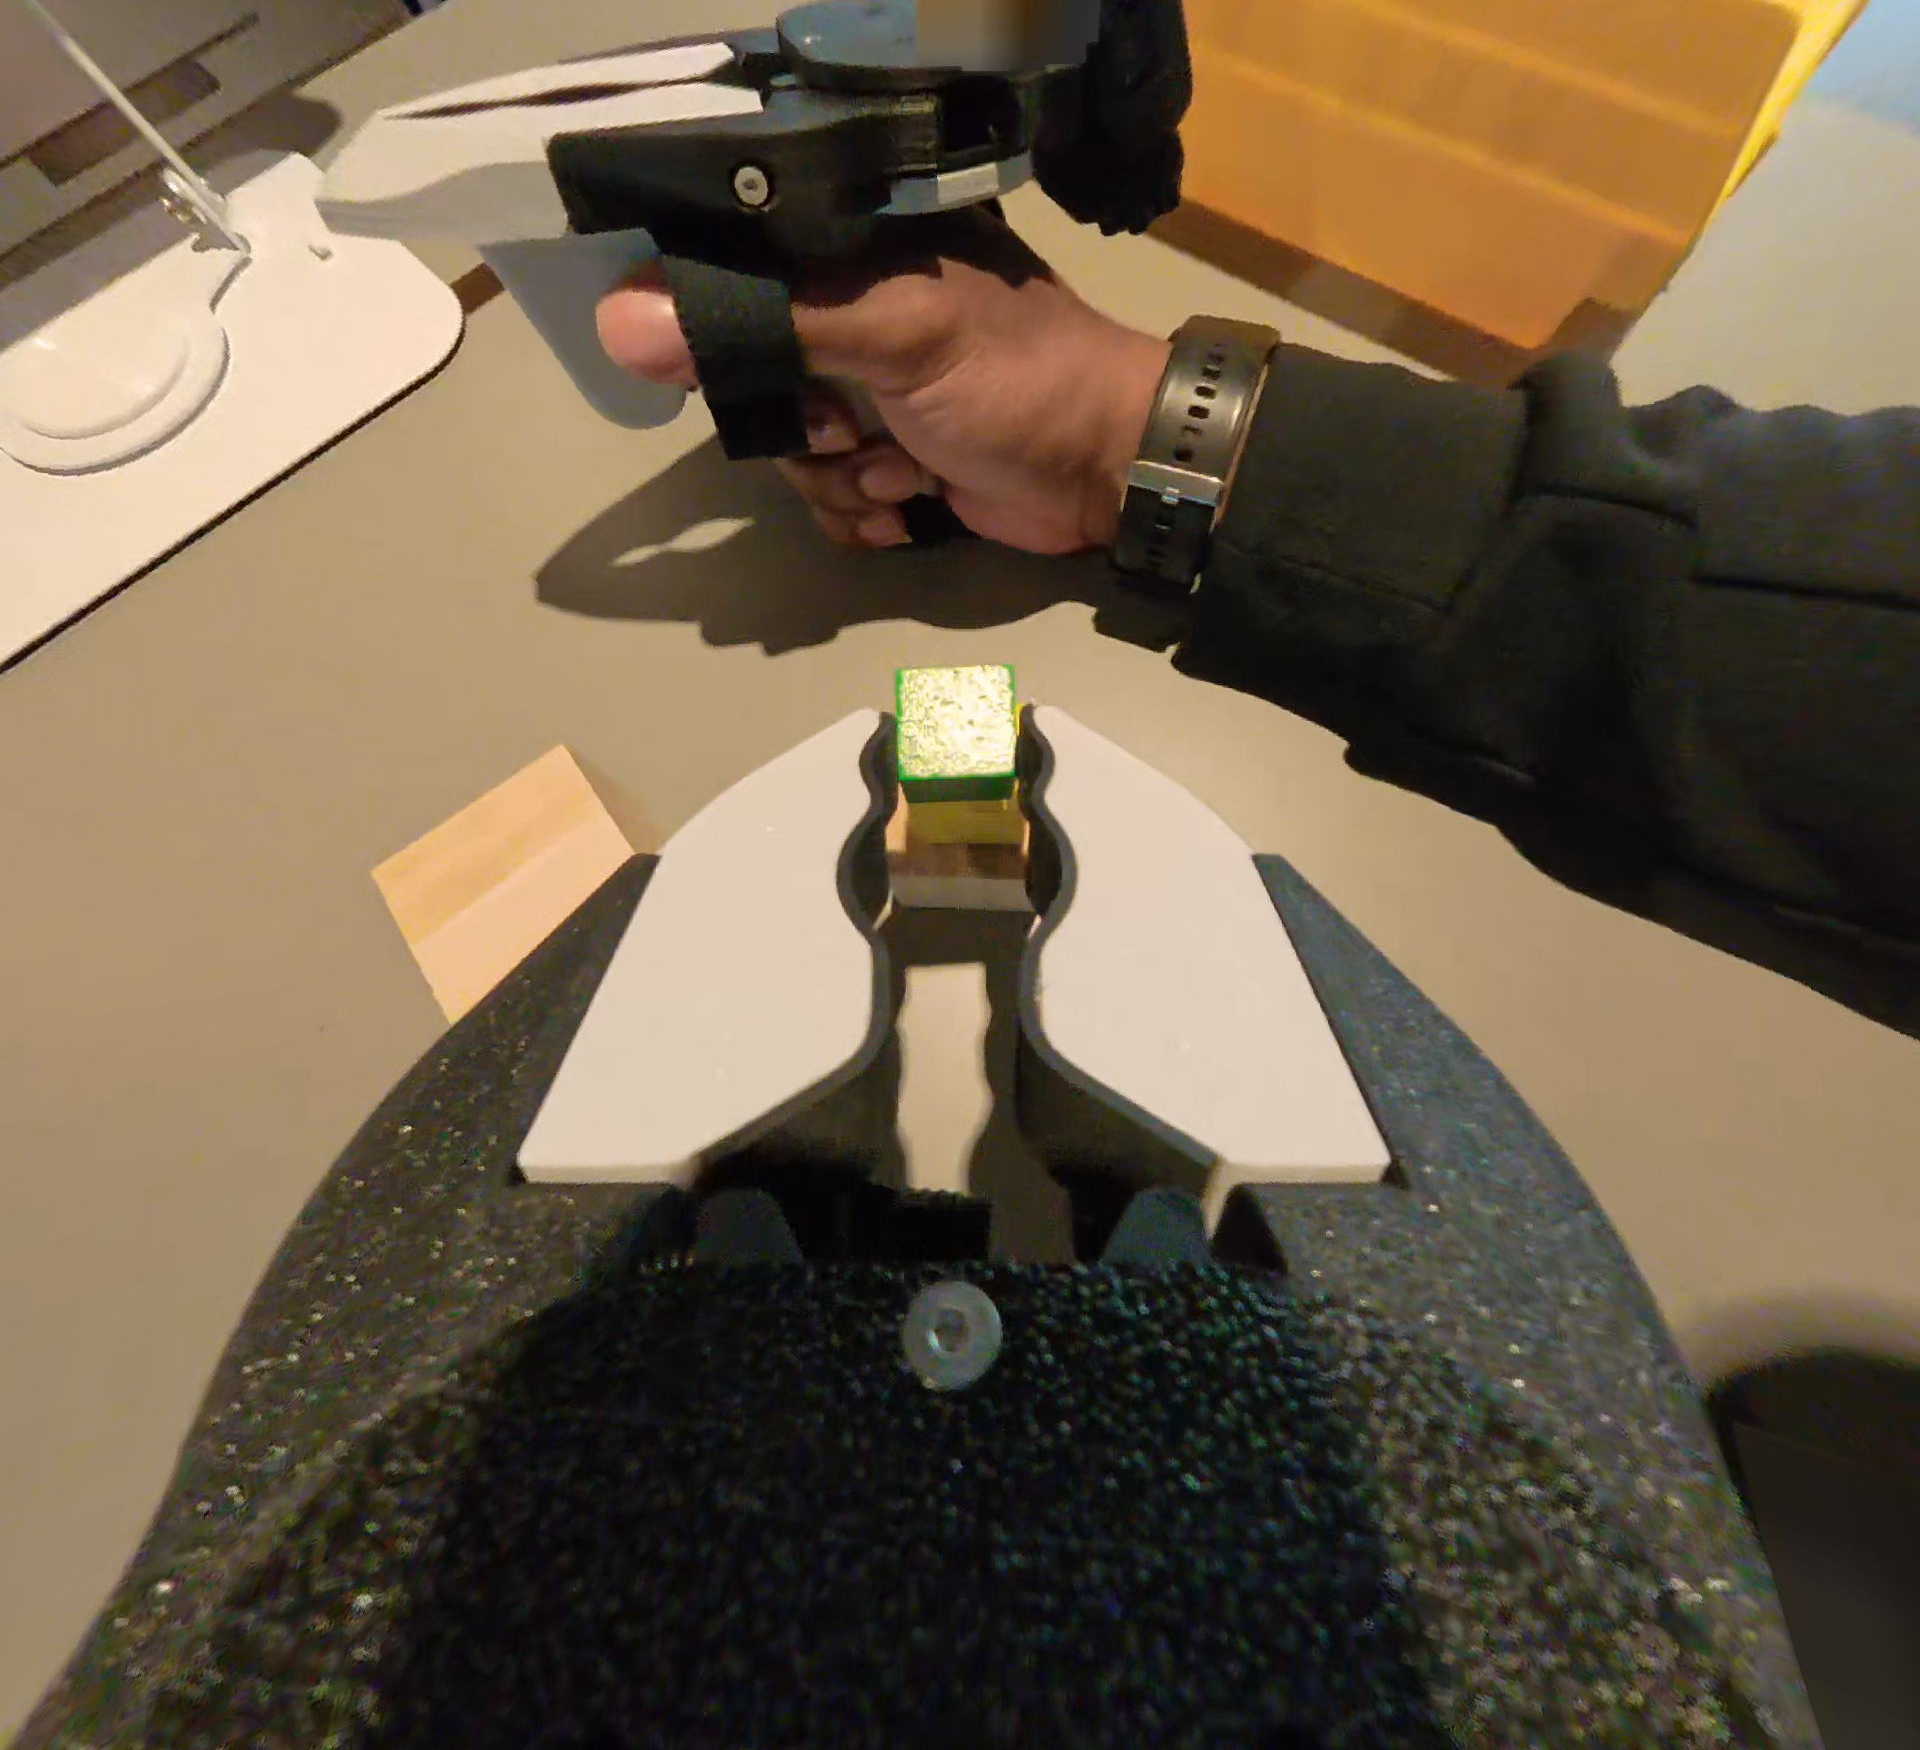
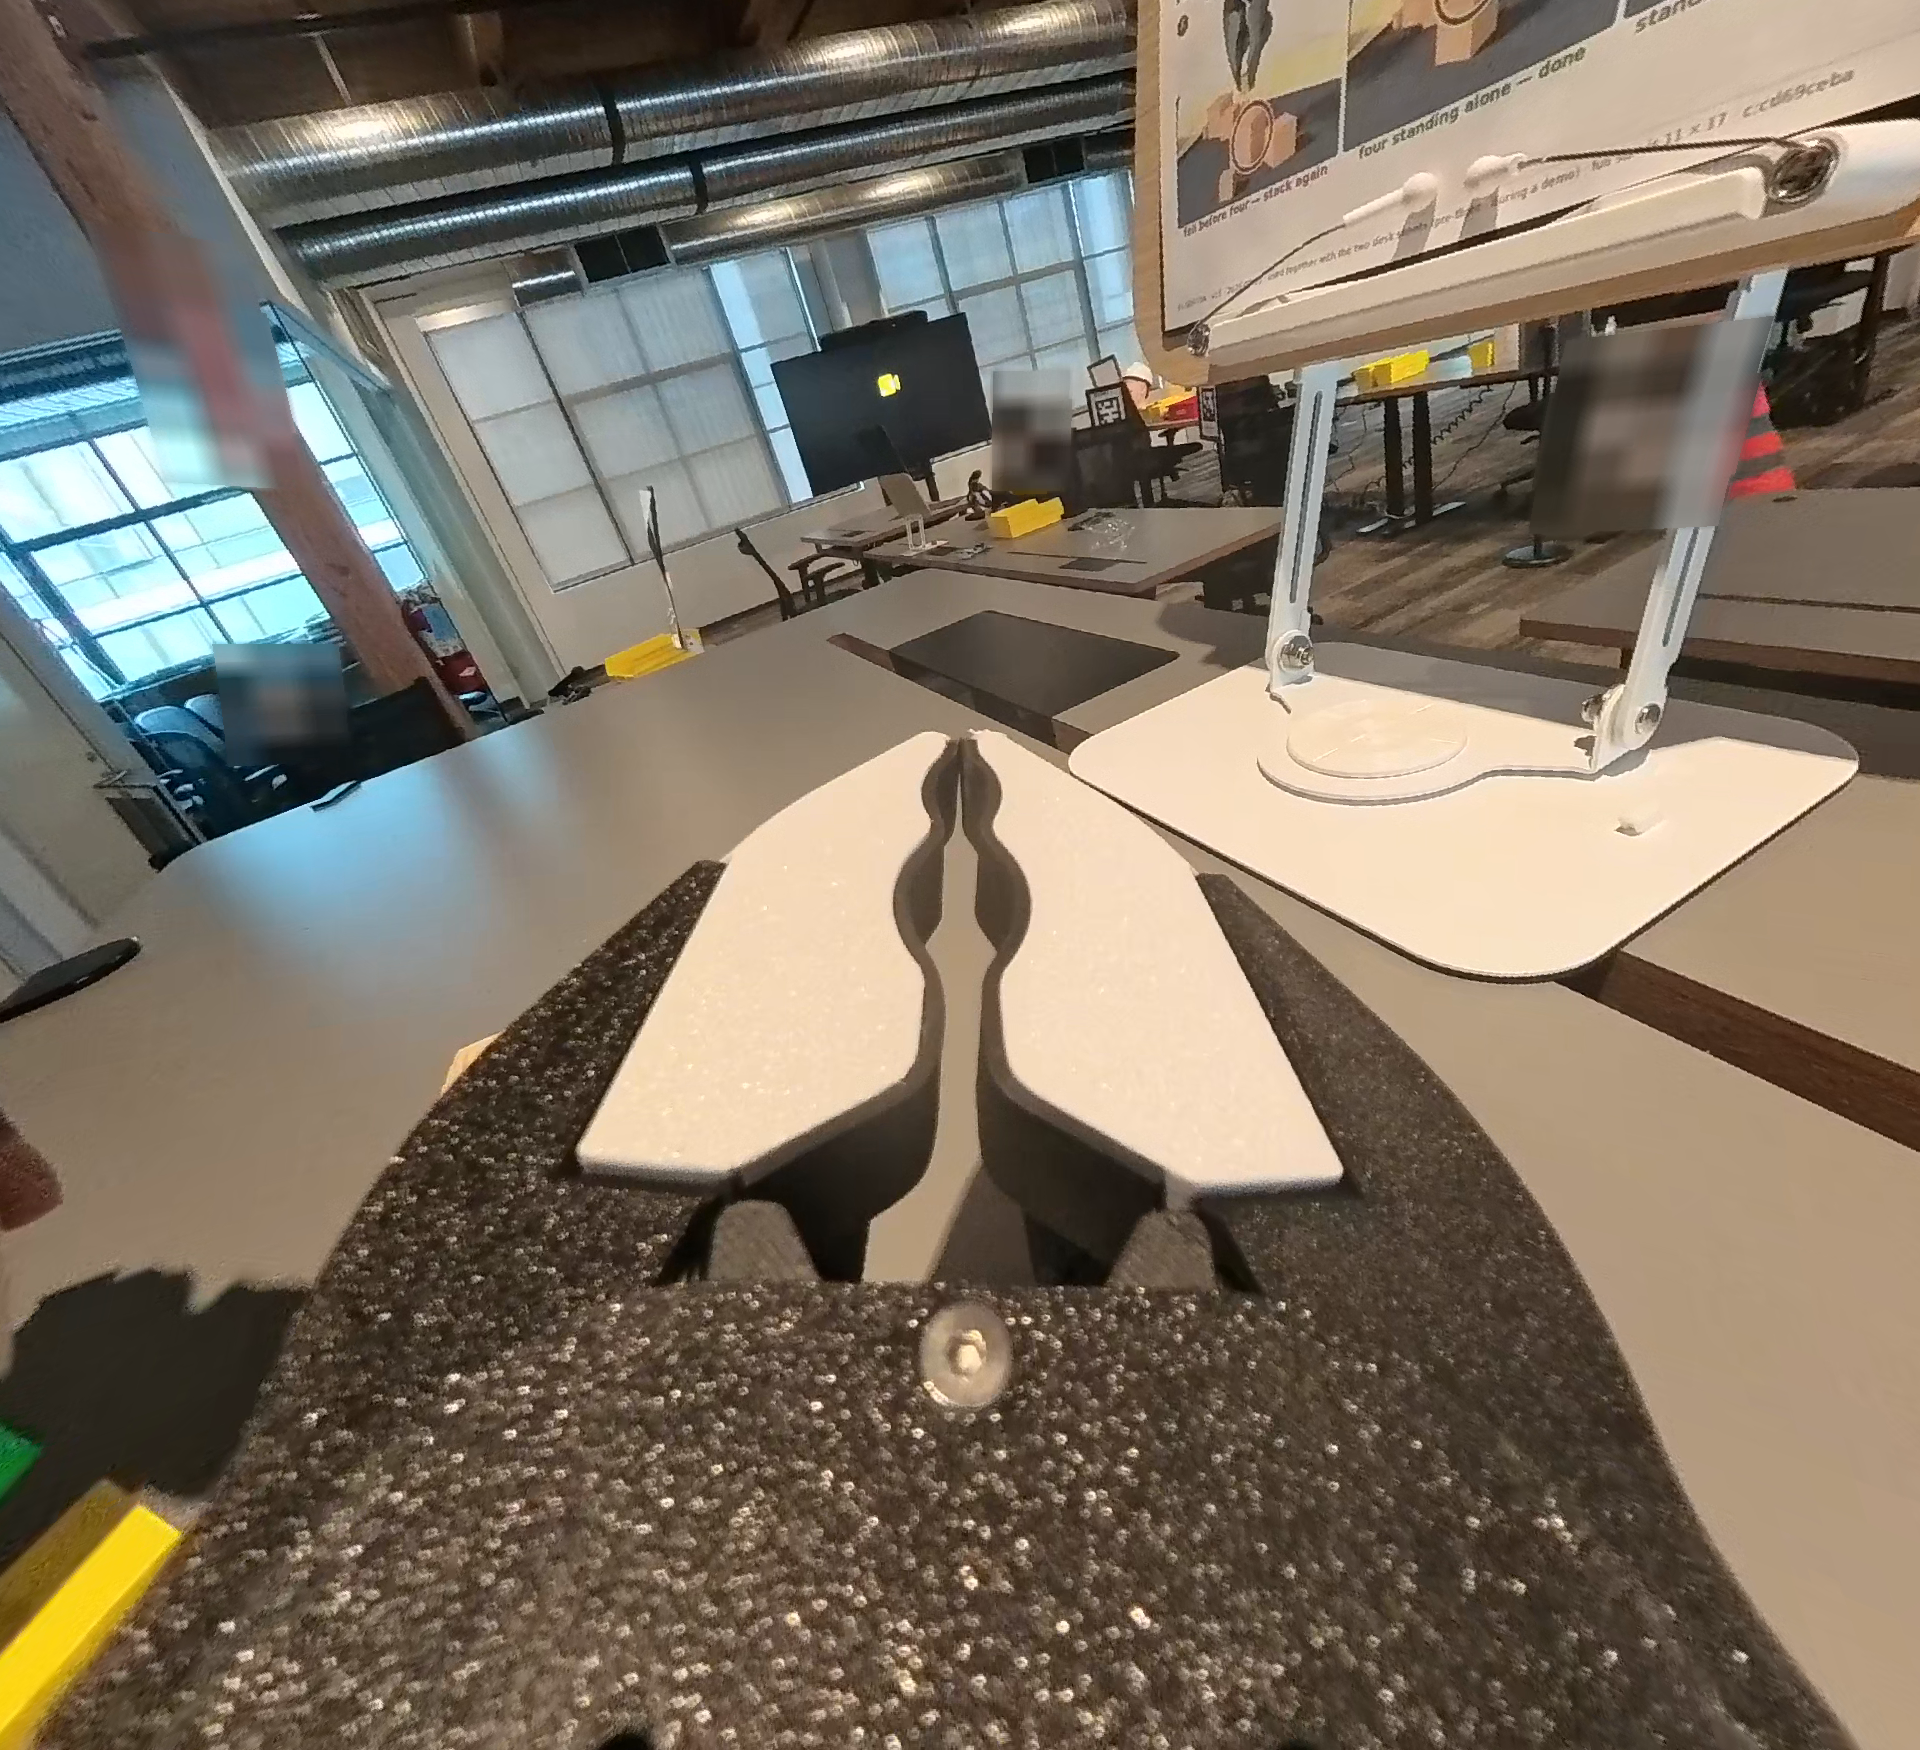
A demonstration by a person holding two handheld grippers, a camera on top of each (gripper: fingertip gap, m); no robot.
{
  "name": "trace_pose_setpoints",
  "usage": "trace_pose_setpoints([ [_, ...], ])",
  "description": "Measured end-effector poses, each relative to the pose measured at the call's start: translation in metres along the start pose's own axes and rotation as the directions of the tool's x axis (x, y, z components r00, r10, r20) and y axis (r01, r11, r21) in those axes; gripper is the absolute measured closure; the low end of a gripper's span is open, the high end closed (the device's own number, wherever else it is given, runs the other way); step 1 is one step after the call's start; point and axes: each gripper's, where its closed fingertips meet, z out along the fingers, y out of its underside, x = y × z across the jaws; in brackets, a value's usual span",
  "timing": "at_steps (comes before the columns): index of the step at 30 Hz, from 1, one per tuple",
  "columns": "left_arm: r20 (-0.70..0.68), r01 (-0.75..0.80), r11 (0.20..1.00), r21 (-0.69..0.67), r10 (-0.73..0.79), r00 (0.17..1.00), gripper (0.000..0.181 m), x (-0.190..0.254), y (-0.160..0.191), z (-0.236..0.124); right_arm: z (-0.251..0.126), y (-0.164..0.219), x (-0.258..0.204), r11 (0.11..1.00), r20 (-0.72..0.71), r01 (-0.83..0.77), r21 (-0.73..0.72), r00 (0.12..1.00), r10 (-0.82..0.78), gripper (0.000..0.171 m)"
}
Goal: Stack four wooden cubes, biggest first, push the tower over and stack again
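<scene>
The left tool (image 1: 956, 734) grips the small green cube (image 1: 954, 721) by its flat side faces atop the stack on the bench (image 1: 260, 765), a light, rigid, likely slippery block, while the right tool (image 2: 961, 744) is closed empty.

- Right gripper (image 2: 961, 750) over the grey table (image 2: 436, 869), fingertips pressed together, nothing between them.
- White stand (image 2: 1455, 827) just to the right, propping an instruction board (image 2: 1455, 38) (printed pictures of stacked cubes).
- Yellow block (image 2: 73, 1586) and a green sliver (image 2: 16, 1472) at the lower-left edge.
</scene>
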Motion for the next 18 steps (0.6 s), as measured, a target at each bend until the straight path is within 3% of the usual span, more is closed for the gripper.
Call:
trace_pose_setpoints([
  [18,-0.026,0.008,0.993,-0.118,-0.011,1.000,0.160,0.002,0.010,0.014,0.002,0.002,0.002,1.000,0.005,-0.026,-0.016,1.000,0.026,0.171],
])
